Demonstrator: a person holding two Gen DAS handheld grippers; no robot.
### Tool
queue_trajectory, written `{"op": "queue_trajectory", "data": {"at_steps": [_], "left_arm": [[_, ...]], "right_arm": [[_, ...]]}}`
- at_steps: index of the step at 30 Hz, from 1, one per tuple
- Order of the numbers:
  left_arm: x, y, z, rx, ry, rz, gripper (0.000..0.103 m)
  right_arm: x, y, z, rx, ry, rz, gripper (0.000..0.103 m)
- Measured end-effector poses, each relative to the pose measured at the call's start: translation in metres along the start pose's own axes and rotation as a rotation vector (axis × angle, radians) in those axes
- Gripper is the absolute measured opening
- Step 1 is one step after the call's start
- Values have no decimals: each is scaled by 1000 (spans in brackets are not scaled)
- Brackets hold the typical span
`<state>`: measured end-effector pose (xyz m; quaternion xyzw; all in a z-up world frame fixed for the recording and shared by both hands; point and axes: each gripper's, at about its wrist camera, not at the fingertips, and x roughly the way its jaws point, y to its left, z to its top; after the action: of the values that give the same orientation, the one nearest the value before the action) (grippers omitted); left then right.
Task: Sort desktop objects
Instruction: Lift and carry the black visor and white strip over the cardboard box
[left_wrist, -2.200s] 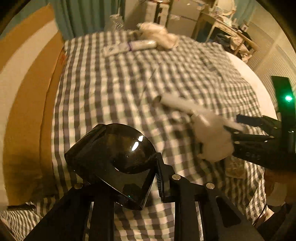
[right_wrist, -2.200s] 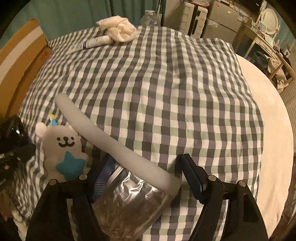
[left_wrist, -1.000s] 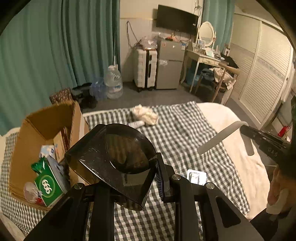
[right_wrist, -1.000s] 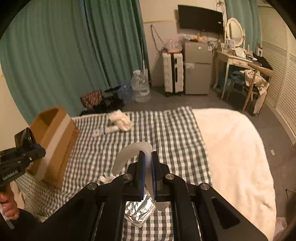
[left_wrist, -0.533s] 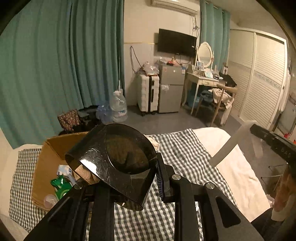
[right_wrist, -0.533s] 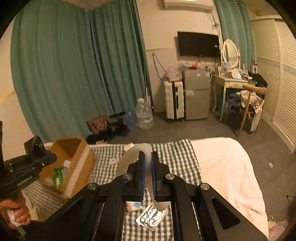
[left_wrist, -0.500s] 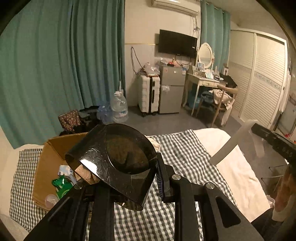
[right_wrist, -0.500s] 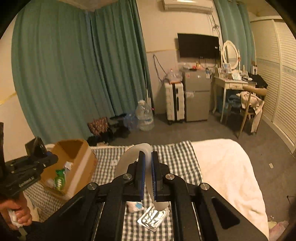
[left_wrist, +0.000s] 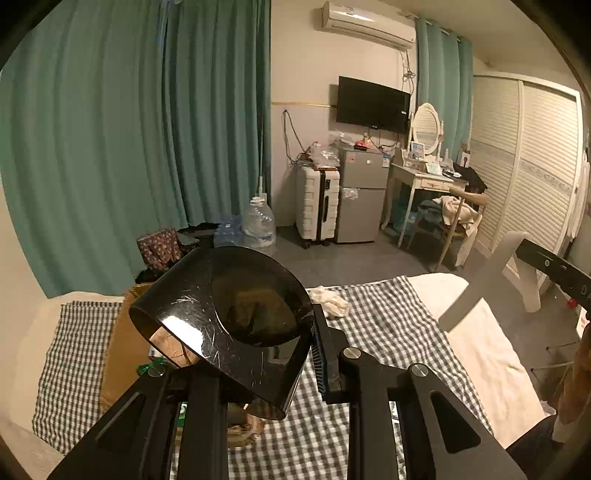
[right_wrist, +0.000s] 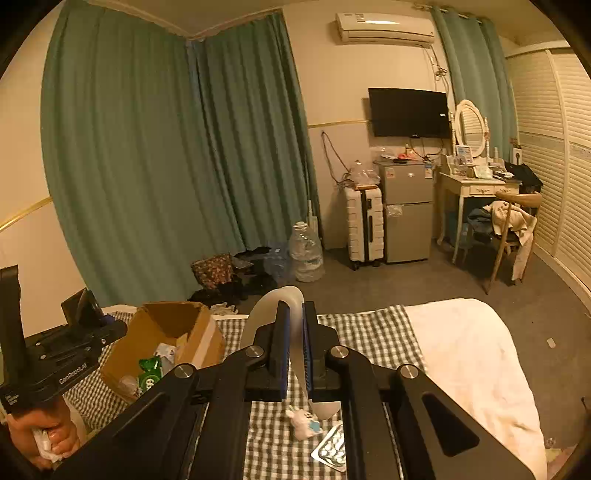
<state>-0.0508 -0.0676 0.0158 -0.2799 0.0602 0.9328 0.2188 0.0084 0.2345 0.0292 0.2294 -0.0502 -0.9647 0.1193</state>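
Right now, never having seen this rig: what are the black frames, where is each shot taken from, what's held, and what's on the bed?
There is no robot here. A person holds a two-finger gripper in each hand, and each gripper has a fisheye camera looking along its fingers. The black frames at the bottom of each picture are that gripper's own fingers.

The left gripper, seen from its own camera, is clamped on a dark glossy curved piece. The right gripper, in the other view, is shut on a white bent tube.

A checked cloth covers the bed. On it are an open cardboard box with items inside, a small plush toy, a blister pack and a white rag.
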Motion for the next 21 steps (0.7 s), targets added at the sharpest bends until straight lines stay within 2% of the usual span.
{"op": "queue_trajectory", "data": {"at_steps": [21], "left_arm": [[17, 108, -19, -60, 54, 117, 23]], "right_arm": [[47, 120, -7, -93, 13, 155, 6]]}}
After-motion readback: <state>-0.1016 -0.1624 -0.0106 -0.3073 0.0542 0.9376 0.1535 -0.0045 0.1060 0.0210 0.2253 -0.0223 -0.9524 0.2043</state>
